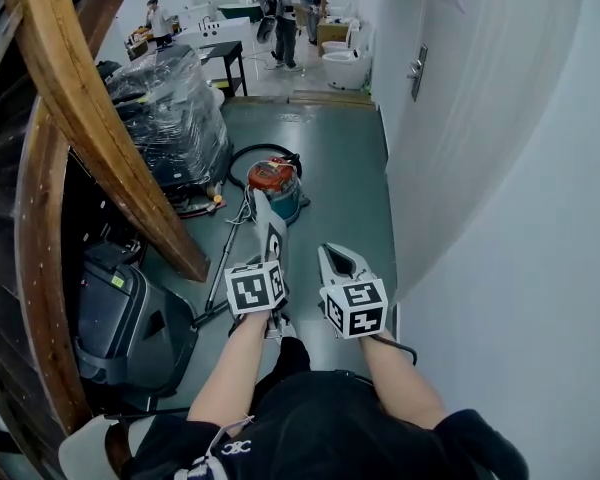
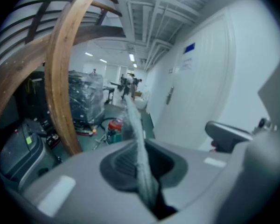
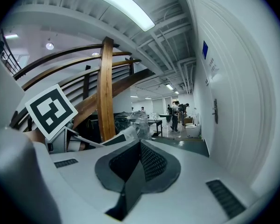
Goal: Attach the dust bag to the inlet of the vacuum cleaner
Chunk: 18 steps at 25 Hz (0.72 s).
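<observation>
The vacuum cleaner (image 1: 276, 183), with a red lid and a teal drum, stands on the green floor ahead of me; it also shows small in the left gripper view (image 2: 114, 127). My left gripper (image 1: 271, 256) is shut on the grey dust bag (image 1: 267, 226), a flat sheet that juts forward toward the vacuum. In the left gripper view the dust bag (image 2: 138, 139) stands edge-on between the closed jaws of the left gripper (image 2: 142, 164). My right gripper (image 1: 333, 252) is beside it on the right, shut with nothing in it (image 3: 140, 148). The vacuum's inlet is not visible.
A slanted wooden stair beam (image 1: 100, 128) and a plastic-wrapped stack (image 1: 170, 113) line the left side. A black machine (image 1: 125, 323) sits at near left. A black hose (image 1: 252, 153) and a metal tube (image 1: 225, 268) lie by the vacuum. White wall with a door (image 1: 450, 118) is at right. People stand far off.
</observation>
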{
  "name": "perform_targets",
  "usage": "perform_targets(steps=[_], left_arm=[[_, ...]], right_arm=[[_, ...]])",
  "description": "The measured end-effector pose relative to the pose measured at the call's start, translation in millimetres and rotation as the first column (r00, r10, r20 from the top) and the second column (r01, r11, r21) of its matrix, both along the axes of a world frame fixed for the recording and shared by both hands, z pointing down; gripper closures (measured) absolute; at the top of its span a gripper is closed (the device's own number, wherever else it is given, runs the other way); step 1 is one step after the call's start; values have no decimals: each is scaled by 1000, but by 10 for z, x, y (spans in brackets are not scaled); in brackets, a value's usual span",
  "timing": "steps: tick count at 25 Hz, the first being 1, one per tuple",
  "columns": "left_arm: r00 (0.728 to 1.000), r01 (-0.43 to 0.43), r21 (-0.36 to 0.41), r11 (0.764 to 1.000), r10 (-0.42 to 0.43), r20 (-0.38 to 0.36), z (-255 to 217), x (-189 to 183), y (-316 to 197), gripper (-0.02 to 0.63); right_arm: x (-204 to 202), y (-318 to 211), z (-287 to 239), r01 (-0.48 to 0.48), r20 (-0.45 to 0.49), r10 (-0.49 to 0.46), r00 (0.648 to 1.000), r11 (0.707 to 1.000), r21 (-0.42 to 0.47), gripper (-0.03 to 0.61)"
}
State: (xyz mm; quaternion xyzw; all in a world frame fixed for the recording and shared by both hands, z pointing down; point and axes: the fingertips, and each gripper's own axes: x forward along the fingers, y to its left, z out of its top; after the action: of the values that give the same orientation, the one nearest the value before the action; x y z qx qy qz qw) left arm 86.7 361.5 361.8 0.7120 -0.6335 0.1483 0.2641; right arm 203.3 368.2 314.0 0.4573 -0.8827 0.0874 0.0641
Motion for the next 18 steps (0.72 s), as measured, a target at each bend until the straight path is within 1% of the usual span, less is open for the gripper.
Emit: perform_targets(steps=[3, 12, 15, 18], left_arm=[[1000, -7, -2, 1000, 7, -4, -4, -42, -235, 589], [1000, -10, -20, 1000, 10, -12, -7, -339, -1072, 589], [1000, -5, -22, 1000, 5, -9, -27, -483, -1311, 589], [1000, 7, -23, 1000, -7, -23, -29, -671, -1572, 589]], right_arm=[[-63, -230, -1, 0, -8, 0, 1000, 1000, -3, 580], [-327, -1063, -41, -6, -16, 6, 1000, 1000, -7, 580], [-474, -1325, -70, -4, -24, 4, 1000, 1000, -11, 580], [-691, -1587, -98, 13, -41, -14, 999, 1000, -6, 580]])
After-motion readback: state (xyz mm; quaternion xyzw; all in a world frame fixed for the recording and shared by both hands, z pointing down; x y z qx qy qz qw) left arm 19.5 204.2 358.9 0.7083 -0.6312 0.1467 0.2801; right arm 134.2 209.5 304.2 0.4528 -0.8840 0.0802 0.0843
